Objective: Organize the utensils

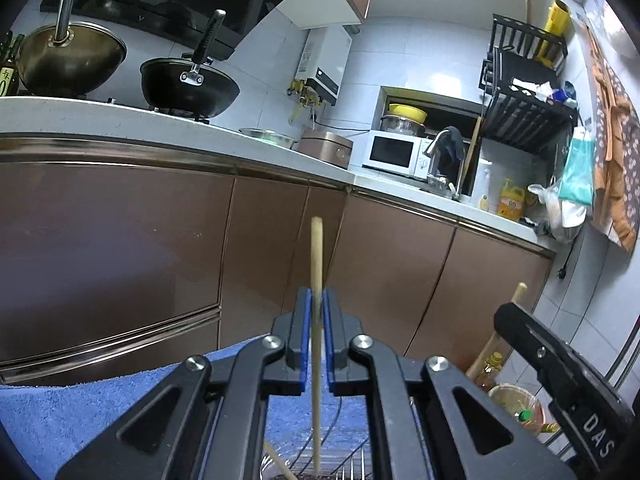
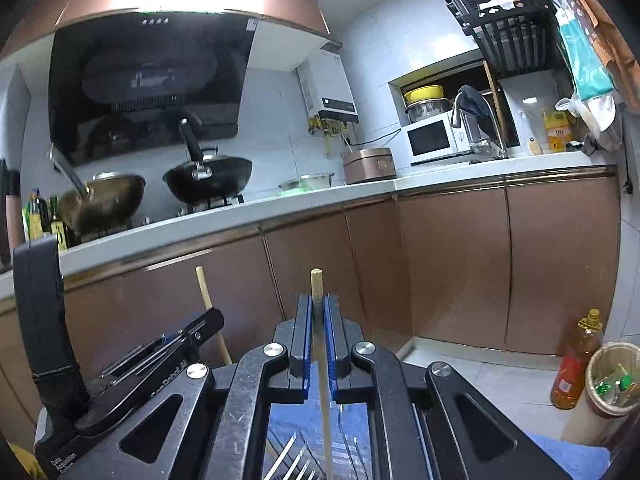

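You're facing a long run of glossy brown cabinet doors (image 1: 120,240) under a white worktop (image 1: 80,120) that turns a corner toward the sink side. On the worktop's hob end sit a brass-coloured metal wok (image 1: 72,60) and, just beside it, a black wok with a black handle (image 1: 190,84); further along toward the corner stand a copper-brown rice cooker (image 1: 326,146) and a white microwave (image 1: 394,152). A black slatted wall rack (image 1: 528,108) hangs above the sink end. A blue terry towel (image 1: 80,400) lies below your tools, its carrier hidden. On the floor by the cabinets stand a clear bin (image 2: 612,376) and, just beside it, an orange oil bottle (image 2: 576,360). Your left gripper (image 1: 317,312) is clenched on a pale wooden chopstick (image 1: 317,248), which stands upright between the blue pads, its tip above the fingers and its lower end running down toward a wire basket (image 1: 352,468). Your right gripper (image 2: 318,316) is likewise clamped on a second pale wooden chopstick (image 2: 317,280), upright, tip just above the pads.
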Action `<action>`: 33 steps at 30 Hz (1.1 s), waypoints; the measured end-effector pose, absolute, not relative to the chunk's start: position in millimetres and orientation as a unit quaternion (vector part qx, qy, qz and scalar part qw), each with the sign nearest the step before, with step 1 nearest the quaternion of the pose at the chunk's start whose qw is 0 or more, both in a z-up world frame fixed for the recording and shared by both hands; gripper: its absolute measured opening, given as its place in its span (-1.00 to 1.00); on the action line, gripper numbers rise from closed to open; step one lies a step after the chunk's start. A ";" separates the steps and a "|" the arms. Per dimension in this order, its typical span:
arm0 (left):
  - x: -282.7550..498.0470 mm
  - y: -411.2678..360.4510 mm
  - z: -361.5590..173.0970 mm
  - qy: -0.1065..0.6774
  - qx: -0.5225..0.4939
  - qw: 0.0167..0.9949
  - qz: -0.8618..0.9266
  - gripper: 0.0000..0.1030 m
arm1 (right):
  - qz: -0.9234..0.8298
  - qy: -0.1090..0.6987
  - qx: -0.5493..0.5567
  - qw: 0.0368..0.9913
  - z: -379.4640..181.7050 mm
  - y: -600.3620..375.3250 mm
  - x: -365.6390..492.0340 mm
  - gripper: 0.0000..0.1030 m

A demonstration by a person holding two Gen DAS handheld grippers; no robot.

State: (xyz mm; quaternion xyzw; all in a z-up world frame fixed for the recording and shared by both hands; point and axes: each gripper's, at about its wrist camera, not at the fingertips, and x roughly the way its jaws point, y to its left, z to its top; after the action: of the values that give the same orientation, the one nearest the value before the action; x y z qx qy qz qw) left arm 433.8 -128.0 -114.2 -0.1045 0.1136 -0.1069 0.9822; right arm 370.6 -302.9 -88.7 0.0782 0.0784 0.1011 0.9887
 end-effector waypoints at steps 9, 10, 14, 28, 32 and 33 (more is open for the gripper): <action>399.1 -108.6 -101.0 0.127 -0.103 0.979 -0.124 -0.61 | 0.091 0.087 0.081 0.989 -82.3 -307.5 330.9 -0.50; 392.6 -105.3 -96.2 0.124 -0.099 0.980 -0.123 -0.61 | 0.090 0.086 0.083 0.989 -78.1 -308.6 324.6 -0.44; 362.6 -90.1 -74.4 0.115 -0.087 0.982 -0.126 -0.61 | 0.079 0.077 0.090 0.990 -63.3 -313.6 294.6 0.00; 251.7 -56.6 -30.2 0.136 -0.041 0.978 -0.151 -0.10 | 0.043 0.059 0.077 0.994 -21.4 -304.9 172.5 1.00; 223.5 -51.4 -26.9 0.128 -0.026 0.981 -0.143 -0.01 | 0.048 0.057 0.085 0.994 -22.5 -304.6 143.7 1.00; 218.3 -50.8 -26.1 0.128 -0.024 0.981 -0.145 0.02 | 0.049 0.056 0.087 0.993 -21.8 -305.0 141.1 1.00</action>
State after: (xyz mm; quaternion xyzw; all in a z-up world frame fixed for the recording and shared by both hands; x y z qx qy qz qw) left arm 218.3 -50.8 -26.1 -0.0243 0.1282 -0.1445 0.9809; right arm 141.1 -305.0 -21.8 0.0866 0.0560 0.0489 0.9935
